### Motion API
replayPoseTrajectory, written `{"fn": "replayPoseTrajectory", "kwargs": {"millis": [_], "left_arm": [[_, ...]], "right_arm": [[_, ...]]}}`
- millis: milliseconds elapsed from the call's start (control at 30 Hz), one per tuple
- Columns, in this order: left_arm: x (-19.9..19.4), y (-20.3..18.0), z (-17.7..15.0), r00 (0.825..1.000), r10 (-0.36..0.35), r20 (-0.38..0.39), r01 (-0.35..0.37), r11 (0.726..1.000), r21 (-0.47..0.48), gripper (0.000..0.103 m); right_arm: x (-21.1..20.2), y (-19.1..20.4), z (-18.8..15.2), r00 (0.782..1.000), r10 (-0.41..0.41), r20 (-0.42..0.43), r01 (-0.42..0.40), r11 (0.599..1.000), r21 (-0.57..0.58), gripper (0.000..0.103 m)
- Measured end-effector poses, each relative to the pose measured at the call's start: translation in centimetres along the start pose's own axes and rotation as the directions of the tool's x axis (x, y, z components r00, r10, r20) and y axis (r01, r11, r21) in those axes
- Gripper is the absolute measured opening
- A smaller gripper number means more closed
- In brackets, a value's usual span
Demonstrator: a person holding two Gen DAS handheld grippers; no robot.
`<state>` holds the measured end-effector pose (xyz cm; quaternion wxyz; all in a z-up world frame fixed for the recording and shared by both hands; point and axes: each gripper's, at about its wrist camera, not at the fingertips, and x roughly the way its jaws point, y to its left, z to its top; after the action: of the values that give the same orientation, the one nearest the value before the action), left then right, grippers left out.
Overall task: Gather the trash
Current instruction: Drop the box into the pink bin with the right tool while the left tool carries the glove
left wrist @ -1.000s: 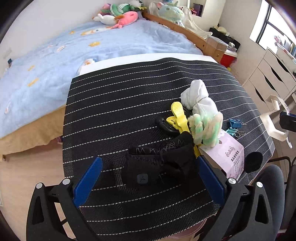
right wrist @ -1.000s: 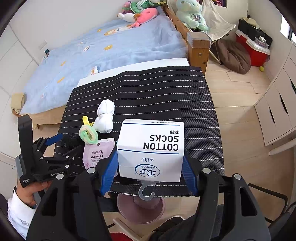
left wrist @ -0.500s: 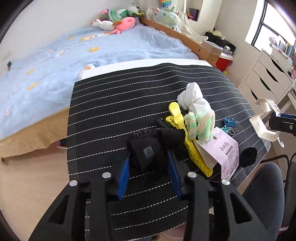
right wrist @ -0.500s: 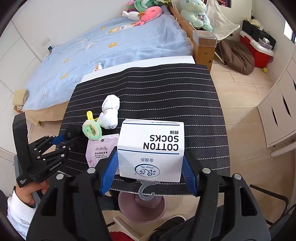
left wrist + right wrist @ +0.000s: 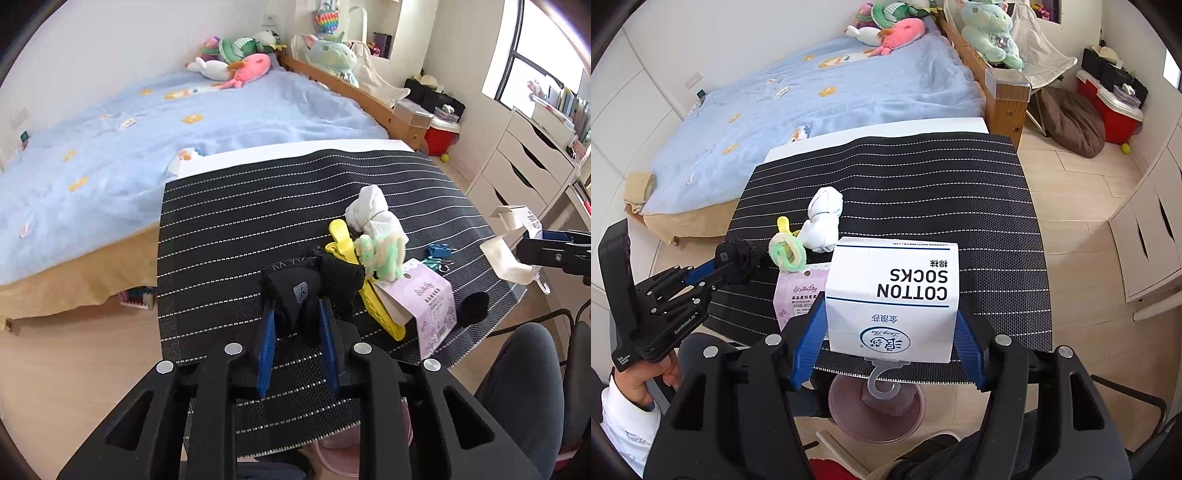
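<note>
My left gripper is shut on a black sock and holds it just above the striped black mat; it also shows in the right wrist view. My right gripper is shut on a white "COTTON SOCKS" package with a plastic hook, held over the mat's near edge. That package shows at the right edge of the left wrist view. A pink bin stands on the floor below the package.
On the mat lie a white sock bundle, a green-and-white scrunchie, a yellow clip, a pink packet, blue binder clips and a black round object. A bed is behind, drawers to the right.
My left gripper closed on the black sock and lifted it slightly off the mat. My right gripper kept holding the sock package, nearly still.
</note>
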<state>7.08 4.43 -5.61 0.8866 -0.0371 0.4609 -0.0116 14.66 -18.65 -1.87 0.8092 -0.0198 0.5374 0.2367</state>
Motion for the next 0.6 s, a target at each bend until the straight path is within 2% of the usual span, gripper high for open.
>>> {"fn": "replayPoseTrajectory", "kwargs": {"millis": [267, 600], "left_arm": [[-3.5, -1.8, -1.0, 0.998, -0.032, 0.056, 0.029, 0.998, 0.053, 0.022], [-6.4, -4.8, -4.1, 0.991, -0.096, 0.093, 0.086, 0.990, 0.108, 0.022]], "right_arm": [[-1.9, 0.8, -1.9, 0.999, 0.024, 0.036, -0.022, 0.998, -0.057, 0.063], [-4.1, 2.2, -5.8, 0.996, 0.073, 0.057, -0.065, 0.989, -0.132, 0.063]]}}
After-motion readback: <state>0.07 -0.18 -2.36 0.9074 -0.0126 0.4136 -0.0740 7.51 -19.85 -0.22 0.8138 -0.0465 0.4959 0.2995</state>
